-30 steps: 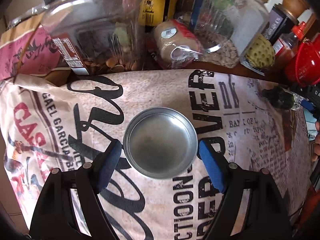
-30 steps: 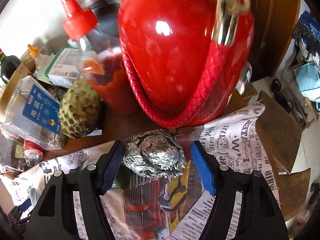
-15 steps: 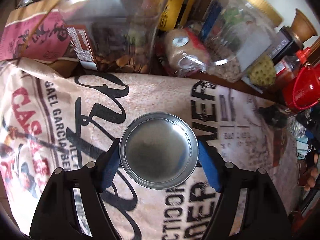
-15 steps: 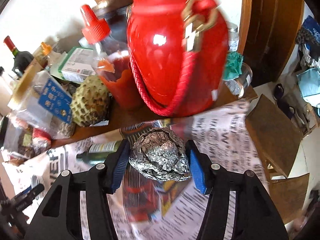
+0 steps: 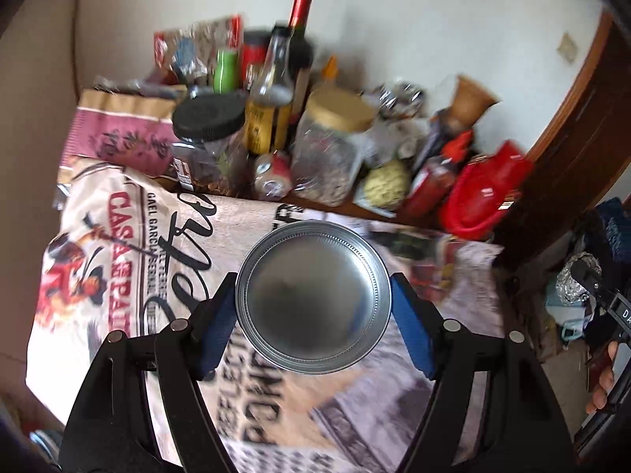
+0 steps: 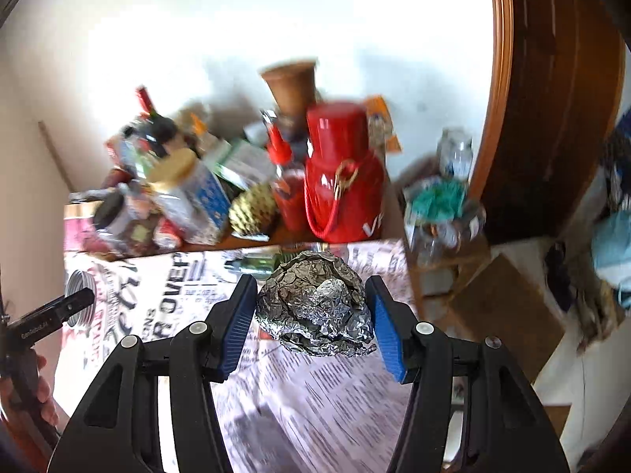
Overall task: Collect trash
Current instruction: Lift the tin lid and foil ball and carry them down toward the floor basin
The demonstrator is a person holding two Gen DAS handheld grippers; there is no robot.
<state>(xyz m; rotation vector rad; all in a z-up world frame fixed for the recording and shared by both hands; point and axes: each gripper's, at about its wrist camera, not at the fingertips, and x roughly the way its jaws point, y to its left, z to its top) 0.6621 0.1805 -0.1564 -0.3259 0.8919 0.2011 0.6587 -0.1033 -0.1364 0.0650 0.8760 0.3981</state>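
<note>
Both loads have just lifted off the table's printed cloth [image 5: 118, 276]: left gripper [image 5: 313, 307] clamps the foil dish [image 5: 313, 295], right gripper [image 6: 313, 315] the foil ball [image 6: 315, 307], probably bin-bound.

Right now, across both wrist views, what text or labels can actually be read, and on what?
"CASA PAI", cut off: red letters on the printed tablecloth.
"GAEL GARCIA": small black line on the same cloth.
"OVER": black letters on that cloth, right wrist view.
"V", rest hidden: white on the red container.
Jar, bottle and pink bag labels: too blurred.
</note>
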